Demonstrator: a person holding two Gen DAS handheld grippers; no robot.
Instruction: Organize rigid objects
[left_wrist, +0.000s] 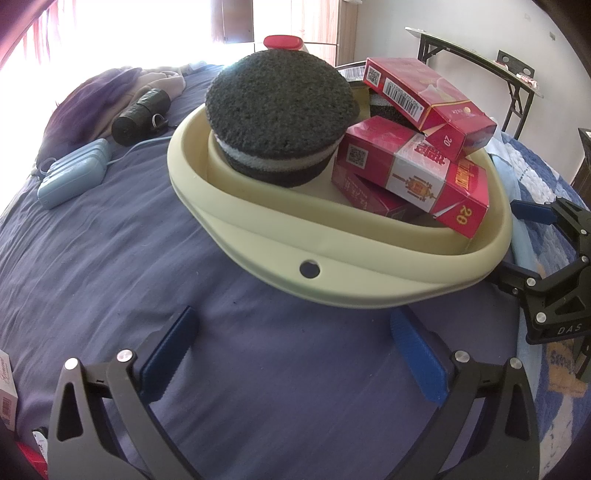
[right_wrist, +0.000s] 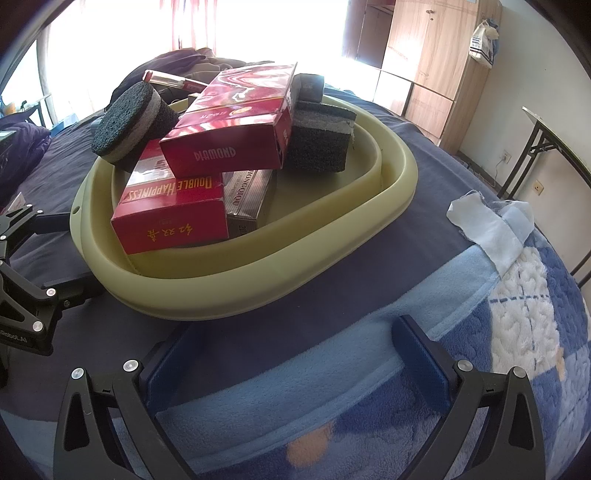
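Left gripper (left_wrist: 291, 354): nearest in the left wrist view; blue-padded fingers (left_wrist: 419, 360) spread wide, holding nothing, hovering over the bed sheet just short of the basin rim.
Right gripper (right_wrist: 295, 360): nearest in the right wrist view; fingers (right_wrist: 421, 360) spread wide and empty, over the blue fleece blanket (right_wrist: 509, 325), near the basin's other side.
Bed sheet (left_wrist: 110, 258): dark blue-purple, carries the basin.
Basin (left_wrist: 369, 291): pale cream, shallow, thick rolled rim, a small round hole in the rim facing the left gripper; sits on the bed between the two grippers and holds all the sorted items.
Double Happiness carton (right_wrist: 173, 206): red box, lying flat in the basin on its near right-gripper side, partly over a silver-grey carton (right_wrist: 247, 199).
Diamond carton (right_wrist: 240, 125): red, tilted, stacked on top of the Double Happiness carton, one end flap open in the left wrist view.
Round sponge (left_wrist: 277, 110): dark, with a pale grey middle band; leans on the basin's inner wall beside the cartons.
Block sponge (right_wrist: 321, 140): dark with a pale layer, just behind the Diamond carton, inside the basin.
Red-capped item (left_wrist: 282, 41): behind the basin; kind unclear.
Pale blue case (left_wrist: 72, 175): on the sheet, well apart from the basin, cord attached.
Black cylinder (left_wrist: 138, 114): farther back, beside the bundled clothing (left_wrist: 96, 99).
Folding table (left_wrist: 476, 59): by the far wall.
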